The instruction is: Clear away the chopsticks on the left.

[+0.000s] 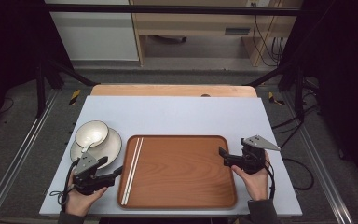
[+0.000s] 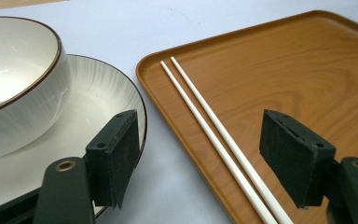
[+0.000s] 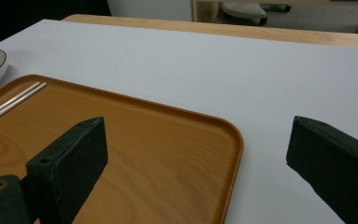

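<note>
High view, lower left of frame: left tongs (image 1: pixel 118 171) released, jaws spread wide, aimed at tray's left rim just by the chopsticks (image 1: pixel 132 170), nothing gripped. Lower right: right tongs (image 1: pixel 223 156) likewise released, jaws apart, straddling tray's right rim, empty. Seemed poised, one at each side, for work on the tray (image 1: pixel 186 201). Chopsticks (image 2: pixel 219 140) lay side by side, parallel, along tray's (image 2: pixel 307 60) left edge, ready for pickup between the spread jaws. Left of tray, just off it: bowl (image 1: pixel 92 133) with spoon (image 1: pixel 86 145) inside, sat on plate (image 1: pixel 114 148), close to left tongs' jaw, likely to be bumped. Farther up: bare pale surface (image 1: pixel 177 114), wooden edge behind.
</note>
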A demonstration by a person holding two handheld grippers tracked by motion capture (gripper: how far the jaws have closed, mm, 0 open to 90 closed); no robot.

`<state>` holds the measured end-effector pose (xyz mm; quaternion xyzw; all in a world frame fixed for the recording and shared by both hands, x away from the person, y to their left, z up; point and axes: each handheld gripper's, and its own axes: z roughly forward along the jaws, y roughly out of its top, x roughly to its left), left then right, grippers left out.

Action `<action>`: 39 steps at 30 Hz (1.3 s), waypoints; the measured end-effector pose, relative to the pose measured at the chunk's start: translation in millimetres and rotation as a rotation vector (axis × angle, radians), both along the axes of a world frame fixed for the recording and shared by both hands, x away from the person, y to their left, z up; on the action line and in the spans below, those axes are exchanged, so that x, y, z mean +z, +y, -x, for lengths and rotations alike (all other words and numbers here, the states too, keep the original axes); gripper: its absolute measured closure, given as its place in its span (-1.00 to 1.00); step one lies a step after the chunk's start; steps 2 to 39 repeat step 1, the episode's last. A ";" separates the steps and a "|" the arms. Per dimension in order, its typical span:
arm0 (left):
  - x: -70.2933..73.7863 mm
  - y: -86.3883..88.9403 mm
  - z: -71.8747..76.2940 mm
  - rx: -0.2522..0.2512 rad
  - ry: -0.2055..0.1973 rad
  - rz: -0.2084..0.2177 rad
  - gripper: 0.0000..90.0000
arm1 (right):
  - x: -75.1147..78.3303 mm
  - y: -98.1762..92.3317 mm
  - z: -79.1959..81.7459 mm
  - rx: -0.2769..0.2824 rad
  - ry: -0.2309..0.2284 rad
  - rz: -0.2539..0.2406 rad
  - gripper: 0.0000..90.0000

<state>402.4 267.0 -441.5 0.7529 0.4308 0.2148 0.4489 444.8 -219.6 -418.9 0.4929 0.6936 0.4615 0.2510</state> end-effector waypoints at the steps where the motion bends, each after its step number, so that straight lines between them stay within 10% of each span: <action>1: -0.4 1.3 0.2 0.000 -0.002 -0.002 -0.38 | -0.3 -0.4 -0.1 -0.001 0.000 0.003 -0.88; 39: -0.4 1.3 0.2 0.000 -0.002 -0.002 -0.38 | -0.3 -0.4 -0.1 -0.001 0.000 0.003 -0.88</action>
